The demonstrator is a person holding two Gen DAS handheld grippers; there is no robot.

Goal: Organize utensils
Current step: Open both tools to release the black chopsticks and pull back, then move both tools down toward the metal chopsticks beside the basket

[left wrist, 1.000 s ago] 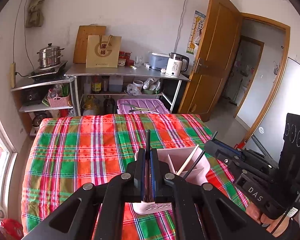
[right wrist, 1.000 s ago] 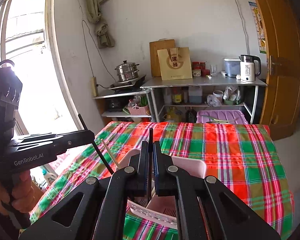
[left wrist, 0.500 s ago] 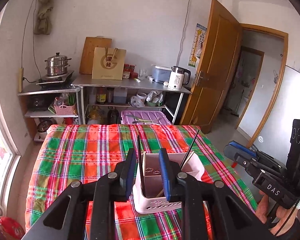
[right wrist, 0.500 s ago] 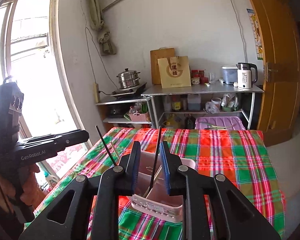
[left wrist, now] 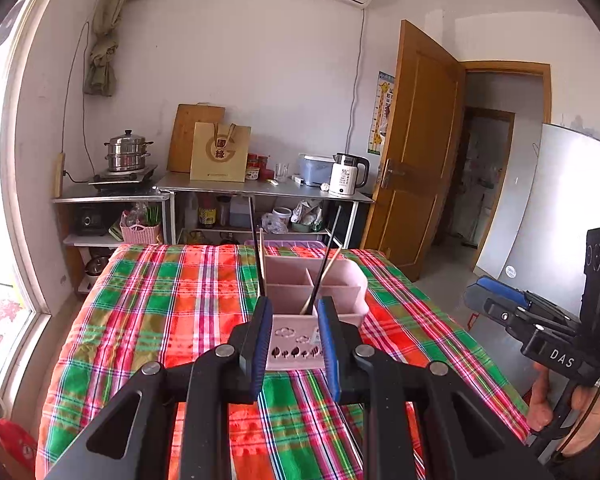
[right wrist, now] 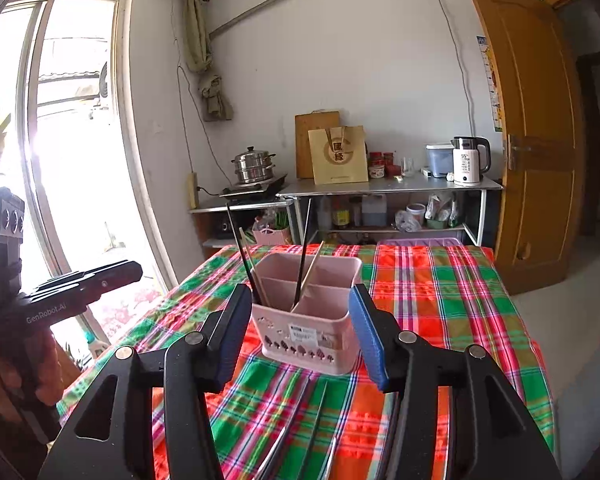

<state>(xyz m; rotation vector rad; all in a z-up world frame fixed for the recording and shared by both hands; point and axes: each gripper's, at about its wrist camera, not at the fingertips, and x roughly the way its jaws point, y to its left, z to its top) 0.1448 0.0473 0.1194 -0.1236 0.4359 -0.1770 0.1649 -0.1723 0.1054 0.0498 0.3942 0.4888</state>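
Left gripper [left wrist: 294, 344] & right gripper [right wrist: 300, 336] both spread apart, holding nothing. More utensils [right wrist: 300, 440] lie flat on the plaid cloth [left wrist: 140, 320] just below the right one. Past the tips sits a pink caddy [right wrist: 306, 320] w/ dark & light chopsticks [right wrist: 300, 264] leaning inside. Far back: shelf [left wrist: 260, 190] w/ kettle [left wrist: 346, 176].

The left tool [left wrist: 294, 344] is level, its blue-padded fingers [left wrist: 261, 340] parted with nothing between them. The right tool [right wrist: 300, 336] is spread wider, likewise holding nothing. A bare hand [left wrist: 540, 408] grips the right tool's handle near the desk's right edge.
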